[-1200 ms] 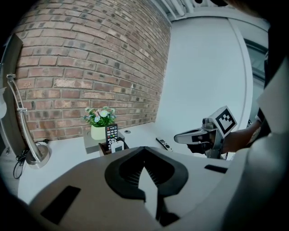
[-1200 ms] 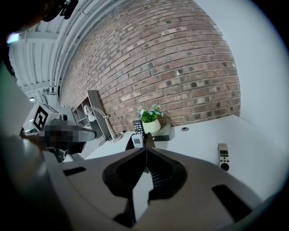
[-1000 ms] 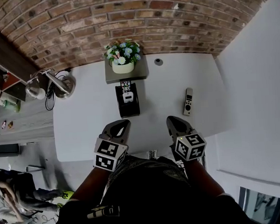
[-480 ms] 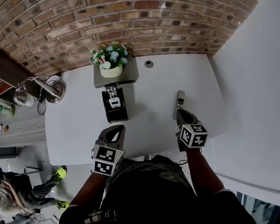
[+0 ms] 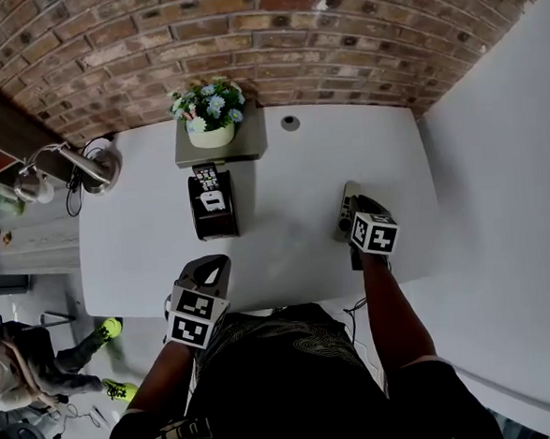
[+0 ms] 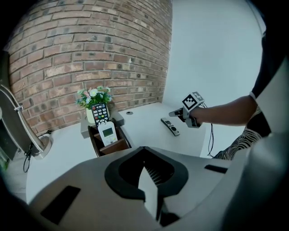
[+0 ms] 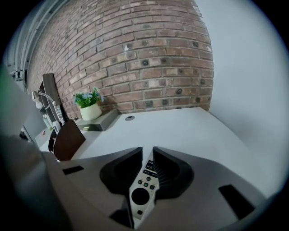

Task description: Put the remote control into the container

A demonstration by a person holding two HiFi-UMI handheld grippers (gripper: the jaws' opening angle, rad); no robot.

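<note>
Brick wall point(image 5: 243, 38) runs behind a white table point(image 5: 290, 166), with a flower pot point(image 5: 209, 110) on a grey stand at the back edge. Just in front of the stand sits the dark container point(image 5: 215, 227), which already holds two handsets upright in it, one black point(image 6: 100, 113) and one white point(image 6: 107, 133).

The remote point(image 6: 170, 127) that matters lies flat on the table well to the right of the container. The right gripper point(image 7: 147, 153) is down over it. Its jaws have just been opening and now stand a little apart, with the remote's button face showing in the gap between them. From where I look, the pads do not seem to press on it yet.

The left gripper point(image 5: 212, 263) hangs at the near edge of the table, jaws pressed together on nothing.

So this looks like the pick-up step. Next, I'd say, the right jaws need to straddle the remote's narrow sides, close firmly, lift it and carry it left across to the container.
</note>
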